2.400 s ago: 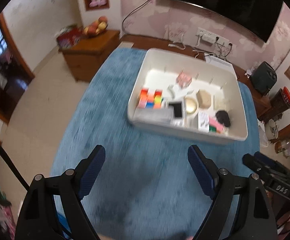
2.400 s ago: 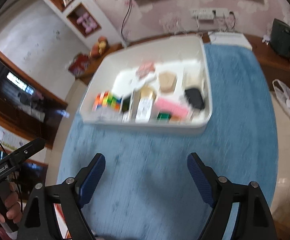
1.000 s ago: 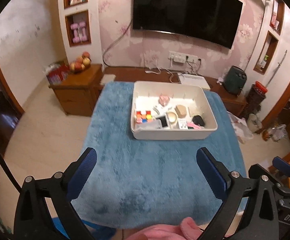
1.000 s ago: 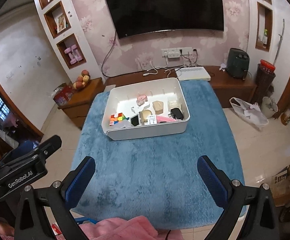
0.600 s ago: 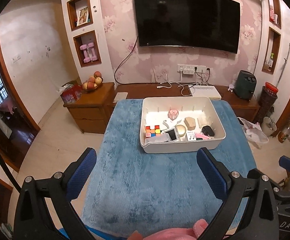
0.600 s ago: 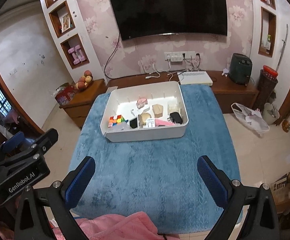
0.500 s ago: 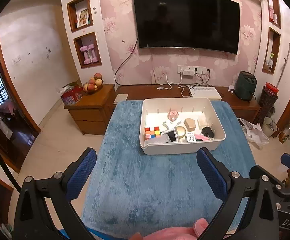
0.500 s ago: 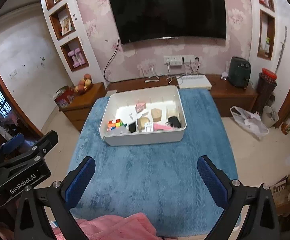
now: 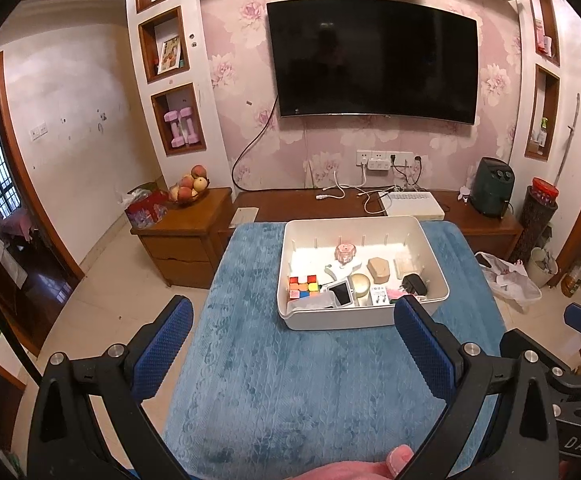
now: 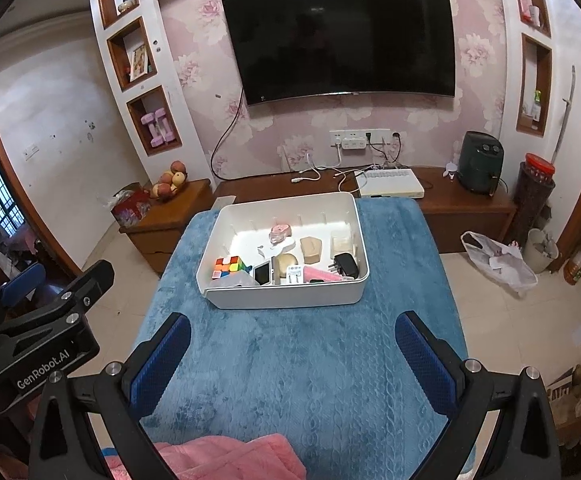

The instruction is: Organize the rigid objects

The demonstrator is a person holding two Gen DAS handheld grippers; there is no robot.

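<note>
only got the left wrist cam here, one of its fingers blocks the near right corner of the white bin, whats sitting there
Observer: In the right wrist view, a flat pink item lies by the near wall of the white bin, and a black charger is at its right.
Operator: ok and is the right gripper holding anything
Observer: No. The right gripper is open with nothing between its fingers. It is over the blue cloth, short of the bin.
</note>
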